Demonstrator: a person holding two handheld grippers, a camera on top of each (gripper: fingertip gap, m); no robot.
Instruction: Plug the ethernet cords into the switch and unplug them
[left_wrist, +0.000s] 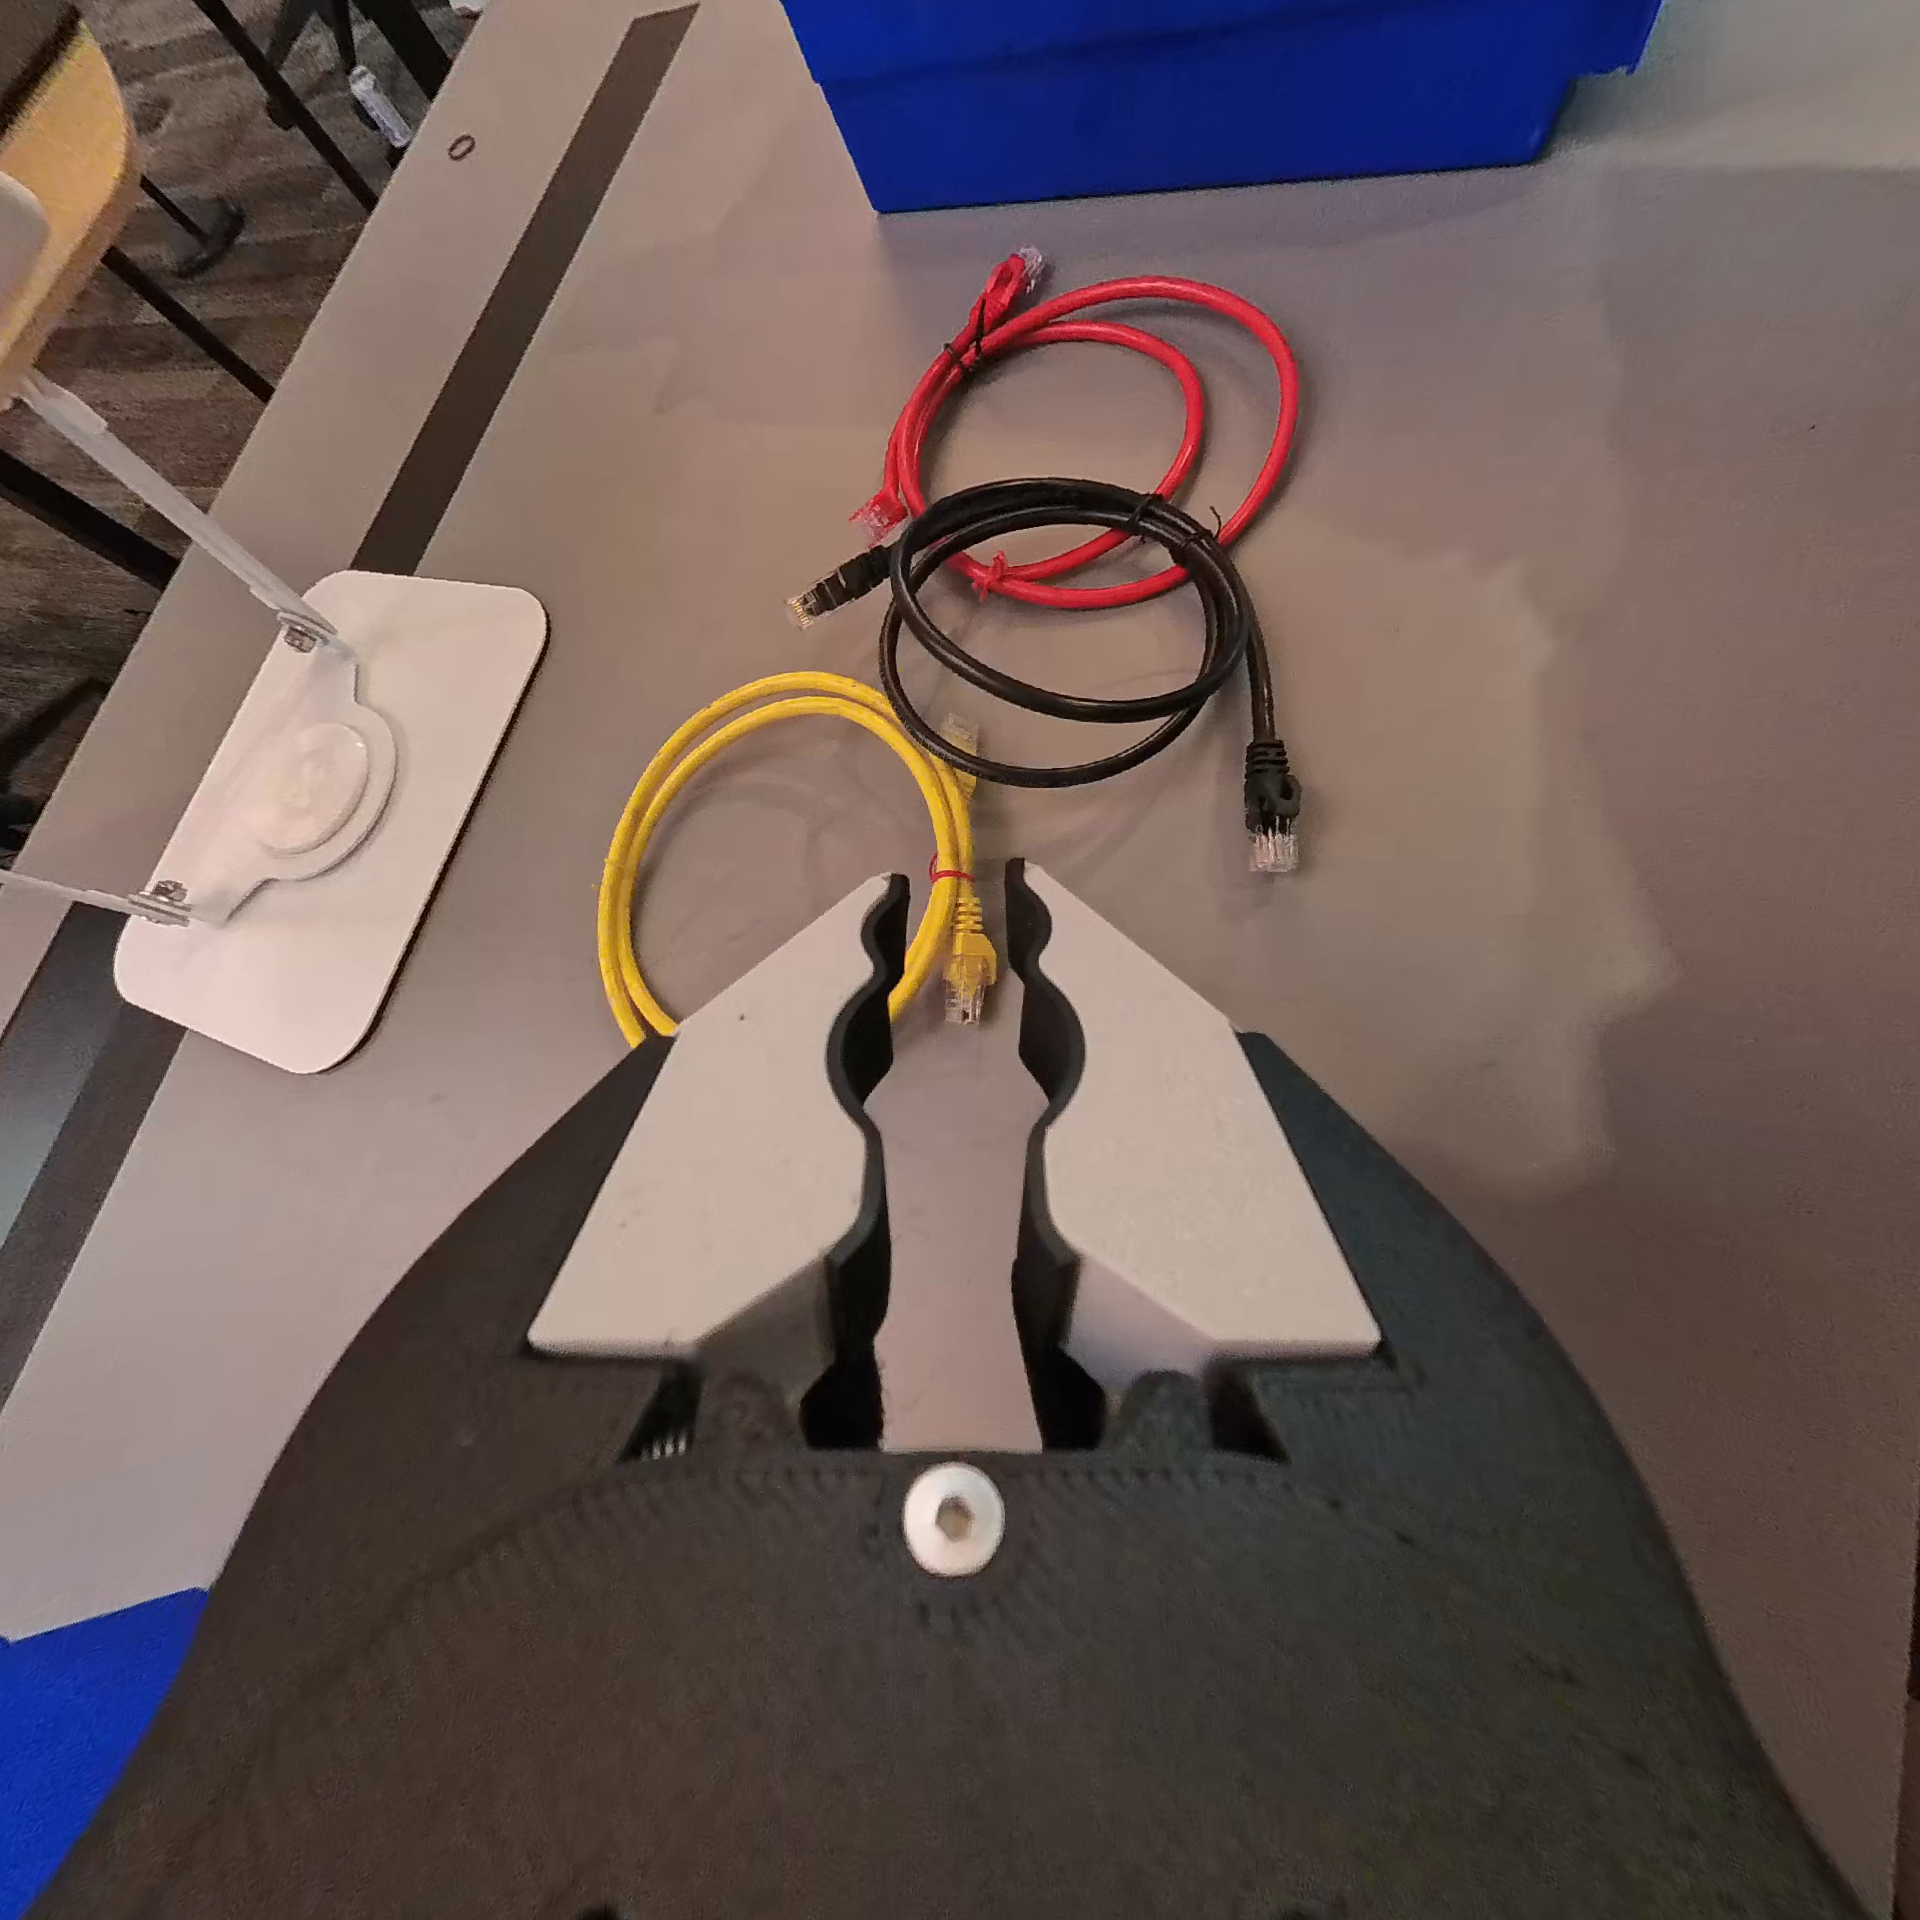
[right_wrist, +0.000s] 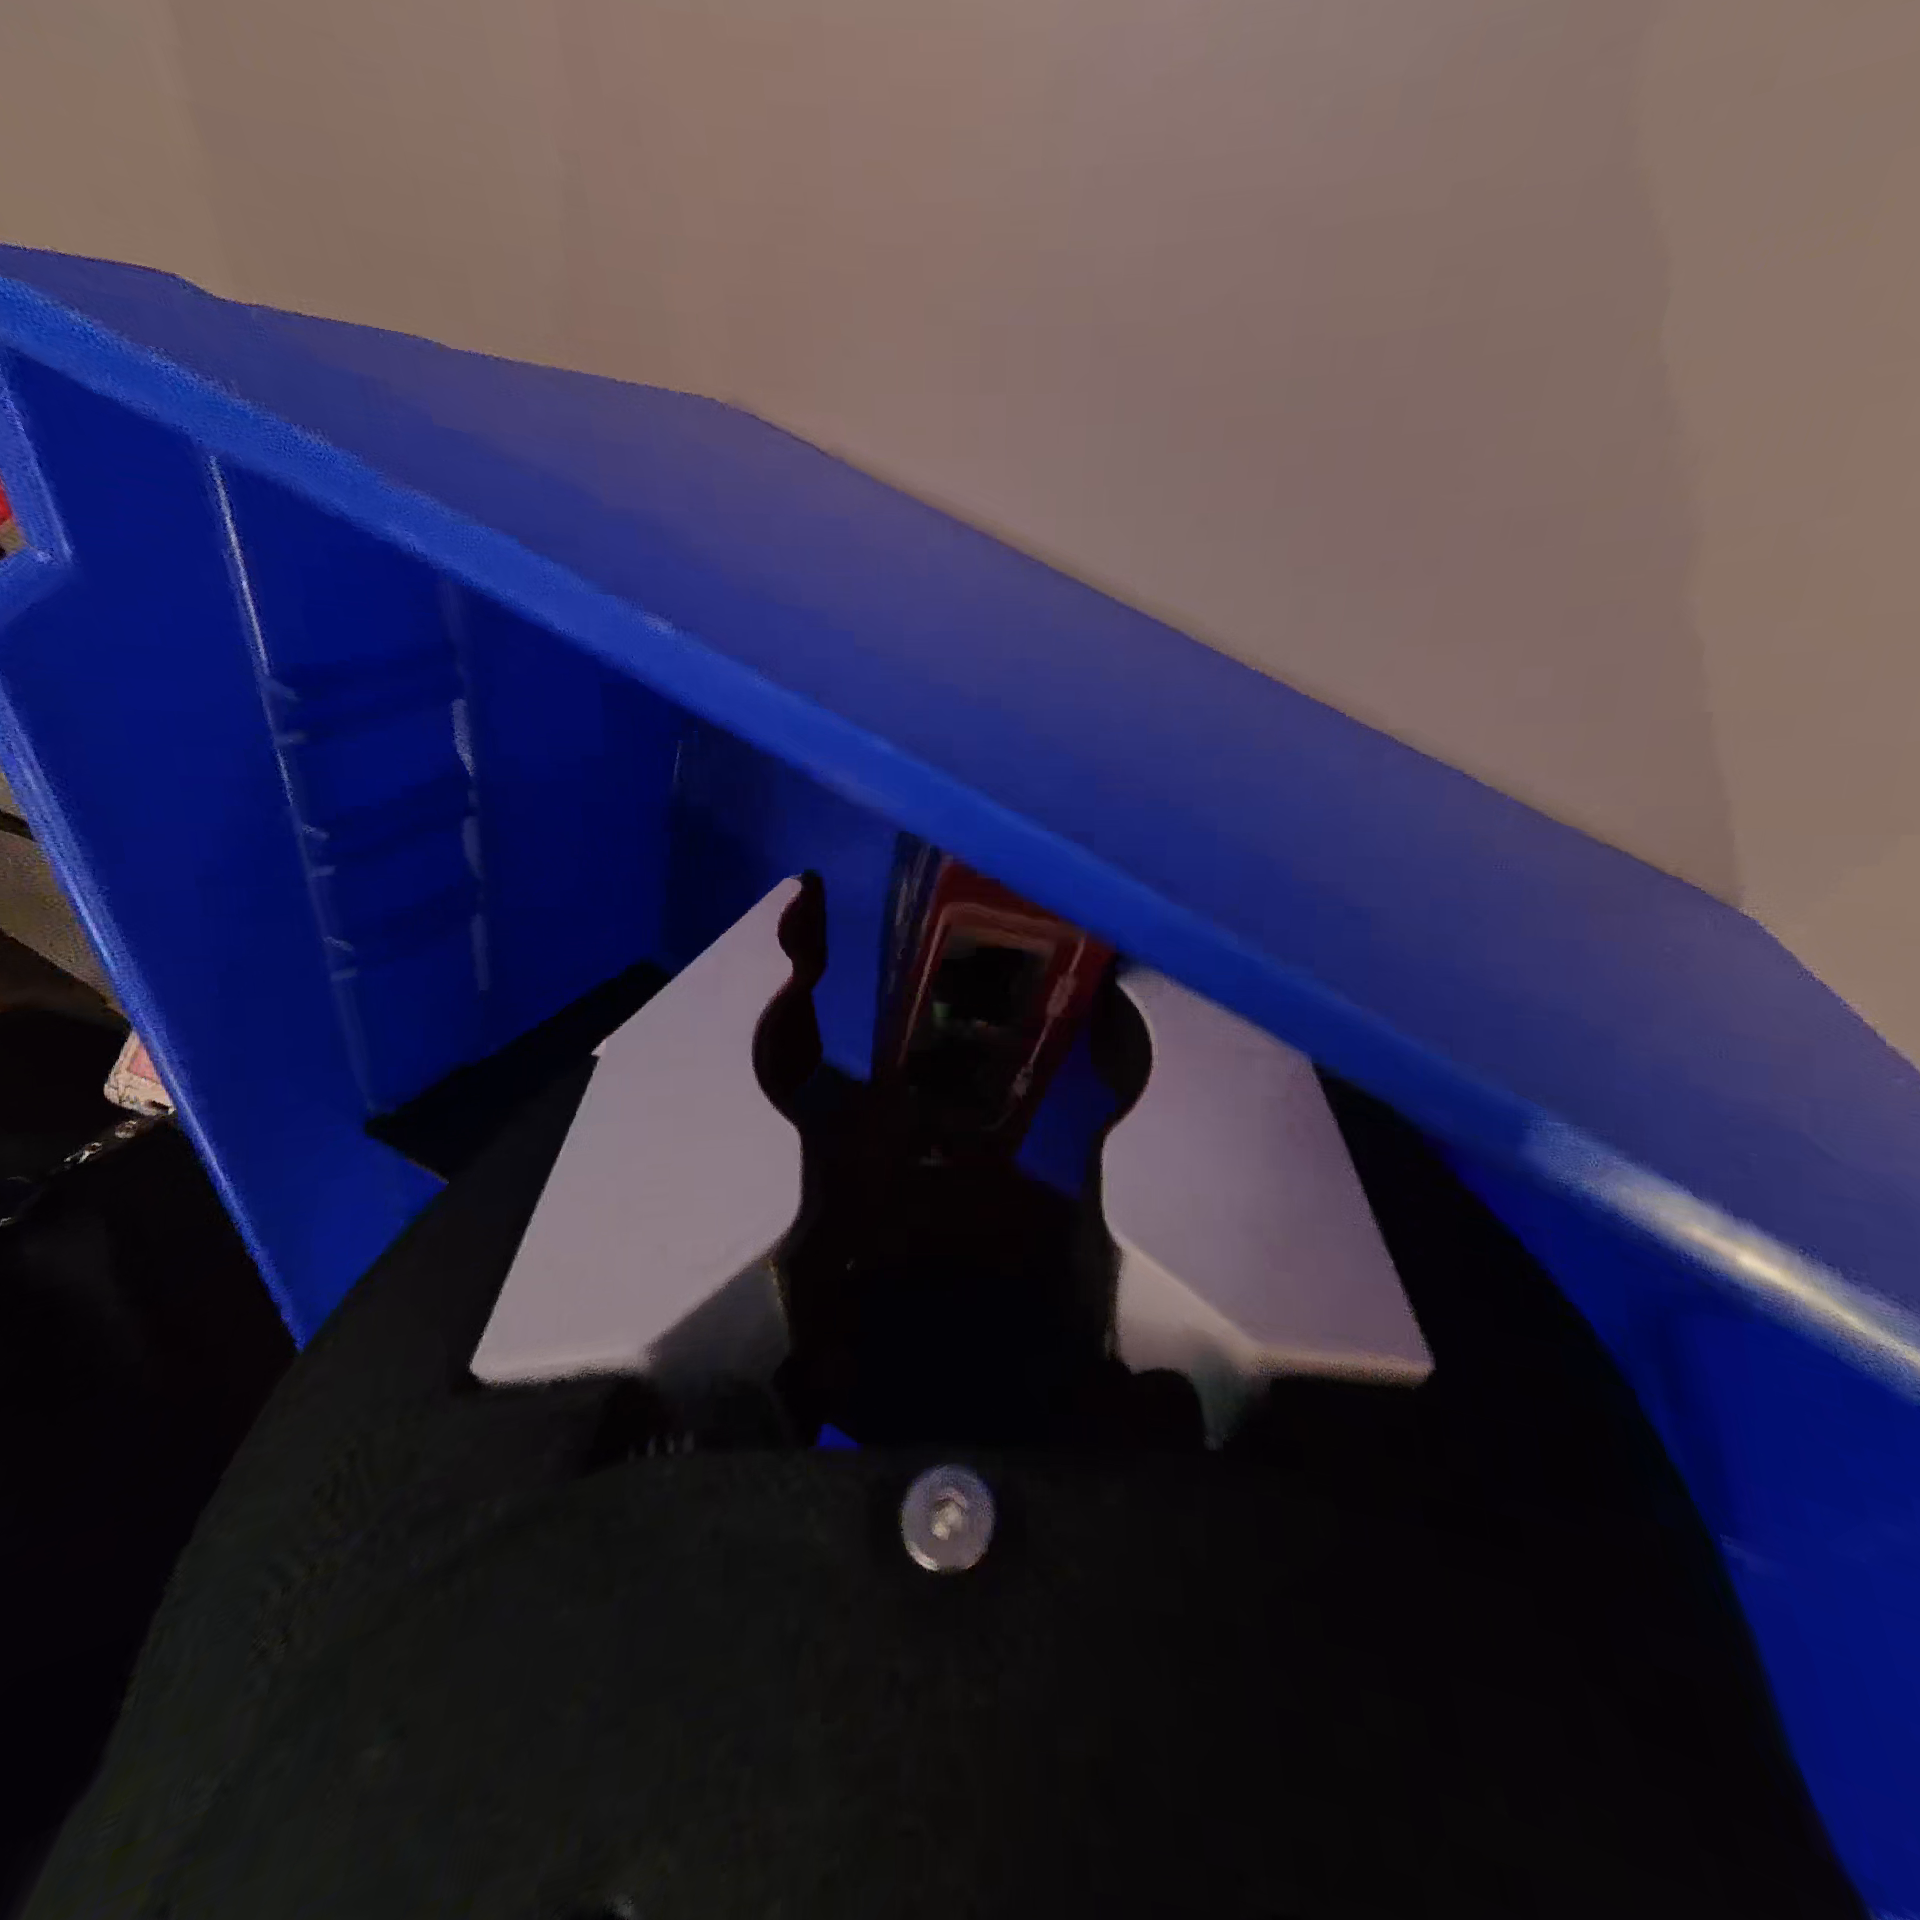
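Observation:
Three coiled ethernet cords lie on the grey table: yellow, black and red. My left gripper is open and hovers low over the yellow cord, with its near plug in the gap between the fingertips, untouched. My right gripper is open and reaches inside a blue bin. A red and blue boxed item stands just beyond its fingertips. The view there is dark and blurred, and I cannot make out a switch.
The blue bin stands at the far edge of the table behind the cords. A white stand base with thin metal rods sits at the left. A dark strip runs along the table's left side. A chair and floor lie beyond it. My hands' fingertips stand some 45 cm from each other.

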